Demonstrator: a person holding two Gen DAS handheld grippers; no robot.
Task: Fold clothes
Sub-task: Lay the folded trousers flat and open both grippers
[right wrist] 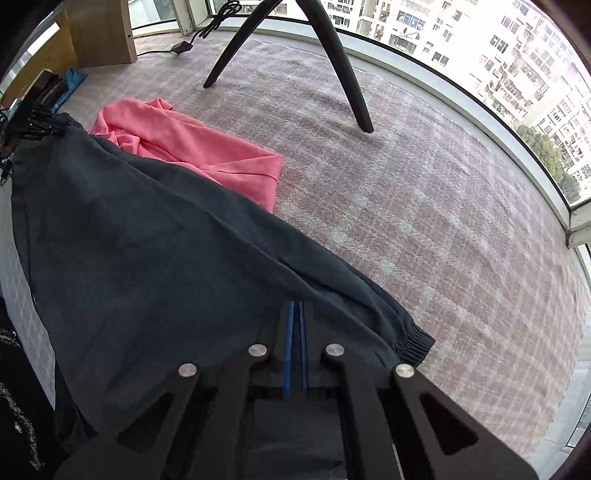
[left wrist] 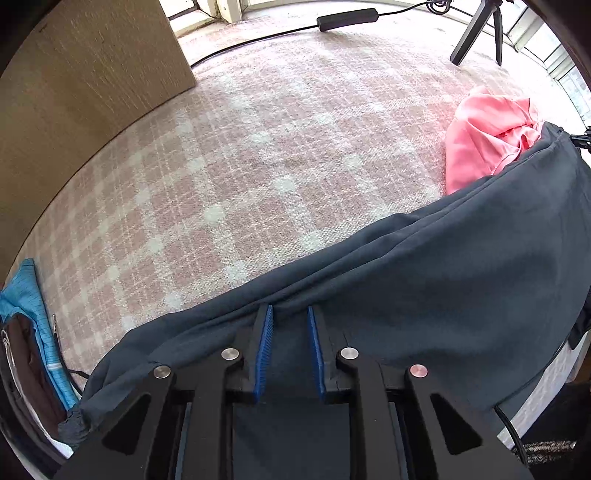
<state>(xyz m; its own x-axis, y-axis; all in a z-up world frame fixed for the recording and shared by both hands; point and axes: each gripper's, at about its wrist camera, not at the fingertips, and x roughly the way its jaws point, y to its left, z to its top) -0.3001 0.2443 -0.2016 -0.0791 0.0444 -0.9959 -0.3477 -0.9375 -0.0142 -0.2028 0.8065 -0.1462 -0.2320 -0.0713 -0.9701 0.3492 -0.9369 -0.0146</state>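
Note:
Dark grey trousers (left wrist: 443,277) stretch between my two grippers above a pink checked carpet (left wrist: 258,166). My left gripper (left wrist: 291,314) has its blue pads (left wrist: 266,339) a short way apart, with a bunched fold of the trousers pressed between them. In the right wrist view the trousers (right wrist: 147,240) run up to the left, where the left gripper (right wrist: 33,122) holds gathered cloth. My right gripper (right wrist: 297,306) is shut, its pads almost touching, on the trousers' edge near an elastic cuff (right wrist: 413,343). A pink garment (right wrist: 192,147) lies crumpled on the carpet beyond.
Black tripod legs (right wrist: 347,74) stand on the carpet near a low window sill (right wrist: 517,147). A wooden cabinet (left wrist: 92,74) is at the far left, a black cable with its adapter (left wrist: 347,18) beyond it. A blue garment (left wrist: 26,295) lies at the left edge.

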